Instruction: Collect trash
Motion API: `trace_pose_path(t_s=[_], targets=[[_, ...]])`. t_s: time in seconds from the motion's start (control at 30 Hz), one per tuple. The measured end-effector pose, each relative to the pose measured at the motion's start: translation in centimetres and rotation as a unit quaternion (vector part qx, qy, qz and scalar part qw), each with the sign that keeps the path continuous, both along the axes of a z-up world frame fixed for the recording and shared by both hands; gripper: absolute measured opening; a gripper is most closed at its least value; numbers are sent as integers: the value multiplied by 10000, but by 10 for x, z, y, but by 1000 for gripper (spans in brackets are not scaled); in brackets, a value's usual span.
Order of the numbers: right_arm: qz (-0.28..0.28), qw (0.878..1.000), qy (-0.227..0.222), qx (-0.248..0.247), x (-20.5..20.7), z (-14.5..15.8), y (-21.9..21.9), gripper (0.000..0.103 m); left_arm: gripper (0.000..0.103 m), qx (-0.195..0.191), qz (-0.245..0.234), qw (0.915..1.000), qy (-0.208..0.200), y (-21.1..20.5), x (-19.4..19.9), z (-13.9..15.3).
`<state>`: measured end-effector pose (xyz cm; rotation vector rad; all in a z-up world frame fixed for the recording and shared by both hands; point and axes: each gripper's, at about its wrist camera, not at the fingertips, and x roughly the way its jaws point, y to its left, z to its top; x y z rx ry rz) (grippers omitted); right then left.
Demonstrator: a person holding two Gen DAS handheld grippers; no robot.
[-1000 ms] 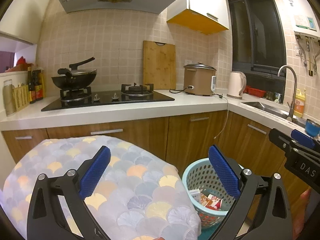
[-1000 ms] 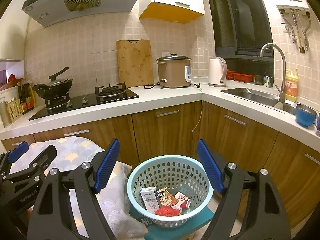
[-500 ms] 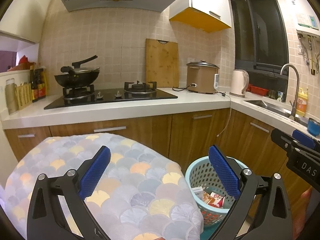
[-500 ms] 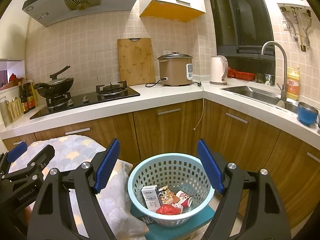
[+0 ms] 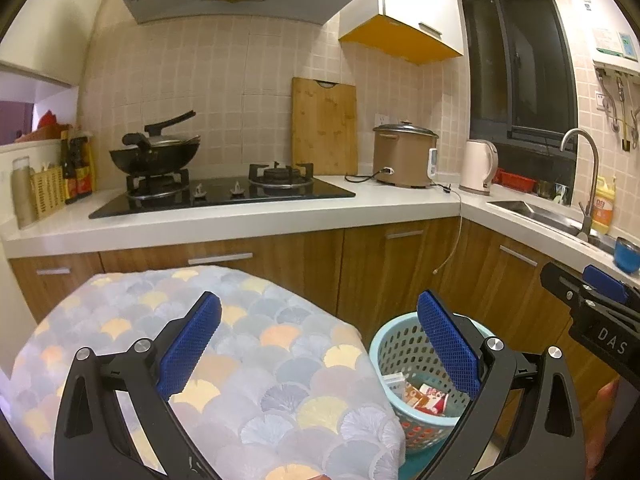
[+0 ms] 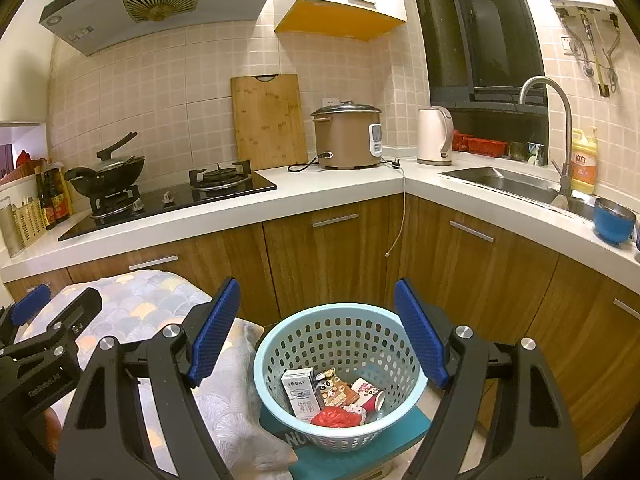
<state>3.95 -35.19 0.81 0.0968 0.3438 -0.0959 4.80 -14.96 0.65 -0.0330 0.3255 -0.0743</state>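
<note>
A light blue perforated basket [image 6: 340, 336] stands on a teal stool [image 6: 360, 452] in front of the kitchen cabinets. Inside it lie a white milk carton [image 6: 301, 392], a snack wrapper [image 6: 336, 390], a paper cup [image 6: 370, 394] and a red bag [image 6: 334, 418]. My right gripper [image 6: 318, 336] hangs open above the basket with nothing between its blue pads. My left gripper [image 5: 318, 350] is also open and empty, over the cloth-covered table [image 5: 248, 344], with the basket [image 5: 404, 356] low on its right. Each gripper shows at the edge of the other's view.
A scale-patterned cloth [image 6: 132, 312] covers the table left of the basket. The white counter [image 6: 320, 192] carries a hob with a wok [image 6: 108, 174], a cutting board, a rice cooker [image 6: 346, 136], a kettle and a sink [image 6: 504, 180]. A blue bowl [image 6: 614, 220] sits near the counter edge.
Both views shifted very slightly; the grippers stay open and nothing was taken or dropped.
</note>
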Motion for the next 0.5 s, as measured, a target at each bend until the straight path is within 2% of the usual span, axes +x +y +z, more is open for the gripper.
trace_pose_path(t_s=[0.3, 0.5], targets=[[63, 10000, -38, 14, 1, 1, 1, 75, 95, 38, -58, 10000, -16, -6, 0, 2], [91, 9999, -25, 47, 2, 0, -2, 76, 96, 210, 12, 9997, -149, -13, -2, 5]])
